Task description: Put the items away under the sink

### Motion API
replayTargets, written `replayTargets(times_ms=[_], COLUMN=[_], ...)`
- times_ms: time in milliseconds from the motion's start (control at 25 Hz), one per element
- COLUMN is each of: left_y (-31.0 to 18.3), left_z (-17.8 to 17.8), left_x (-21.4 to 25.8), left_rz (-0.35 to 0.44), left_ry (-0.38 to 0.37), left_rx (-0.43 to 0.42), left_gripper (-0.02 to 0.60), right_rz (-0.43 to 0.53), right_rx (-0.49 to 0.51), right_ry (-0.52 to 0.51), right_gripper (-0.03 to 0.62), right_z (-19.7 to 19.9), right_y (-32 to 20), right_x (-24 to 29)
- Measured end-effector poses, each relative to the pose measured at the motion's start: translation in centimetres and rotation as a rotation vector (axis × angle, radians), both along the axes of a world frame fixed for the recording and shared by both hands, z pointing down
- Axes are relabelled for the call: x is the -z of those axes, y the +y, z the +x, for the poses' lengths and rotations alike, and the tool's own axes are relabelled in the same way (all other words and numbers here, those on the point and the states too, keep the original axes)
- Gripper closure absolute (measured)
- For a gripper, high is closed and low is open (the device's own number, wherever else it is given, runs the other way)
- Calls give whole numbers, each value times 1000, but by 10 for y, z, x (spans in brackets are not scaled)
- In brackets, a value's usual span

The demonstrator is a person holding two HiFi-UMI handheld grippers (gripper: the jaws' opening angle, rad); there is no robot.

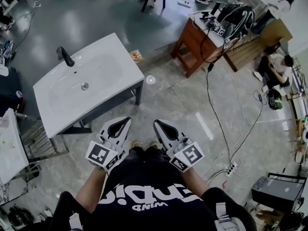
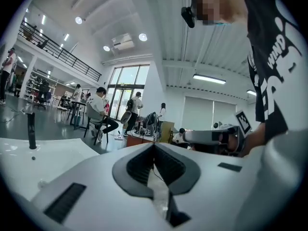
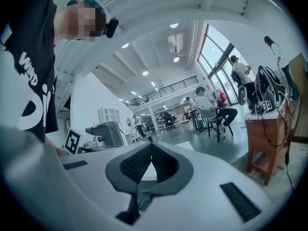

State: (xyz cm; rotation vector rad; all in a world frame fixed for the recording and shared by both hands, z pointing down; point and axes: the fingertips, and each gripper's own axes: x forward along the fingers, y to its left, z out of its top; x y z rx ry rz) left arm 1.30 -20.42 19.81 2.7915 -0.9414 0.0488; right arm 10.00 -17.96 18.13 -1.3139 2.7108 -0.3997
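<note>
A white sink (image 1: 113, 57) with a black faucet (image 1: 64, 57) stands on a grey frame (image 1: 138, 91) at the left of the head view; the space beneath it is open. On the floor beside it lie a small yellow packet (image 1: 137, 56) and a white round item (image 1: 150, 79). My left gripper (image 1: 124, 122) and right gripper (image 1: 158, 124) are held side by side in front of my torso, both shut and empty. In the left gripper view the jaws (image 2: 154, 144) meet at the tips, with the faucet (image 2: 32, 129) at far left. The right gripper (image 3: 150, 142) shows the same.
A wooden desk (image 1: 190, 42) with a backpack (image 1: 238, 16) stands at upper right. Cables (image 1: 216, 114) run over the tiled floor to a power strip (image 1: 232, 167). A wire rack (image 1: 41, 141) and white counter (image 1: 9, 148) sit at left; a seated person (image 1: 276, 64) is at right.
</note>
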Motion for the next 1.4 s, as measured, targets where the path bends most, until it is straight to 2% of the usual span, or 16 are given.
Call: replayTargets(times_ms=[200,400,600,1160,1400], left_y=[5,12,12,6,9], left_z=[21,42,55,59,59], left_x=[28,43,47,47,45], left_rz=[40,92,100,110,106], left_ry=[25,7,-1,4,5], left_rx=[-22,-37,-35,22,19], left_gripper=[561,561,561,561,561], right_rz=[39,71,80,95,87], right_rx=[-14,-26,-34,6,3], right_ry=[27,39,24,24,20], right_gripper=[576,576,576,576,576], right_z=[20,42,56,59,58], right_y=[3,7,7,-2,2], right_x=[13,18,21,20,17])
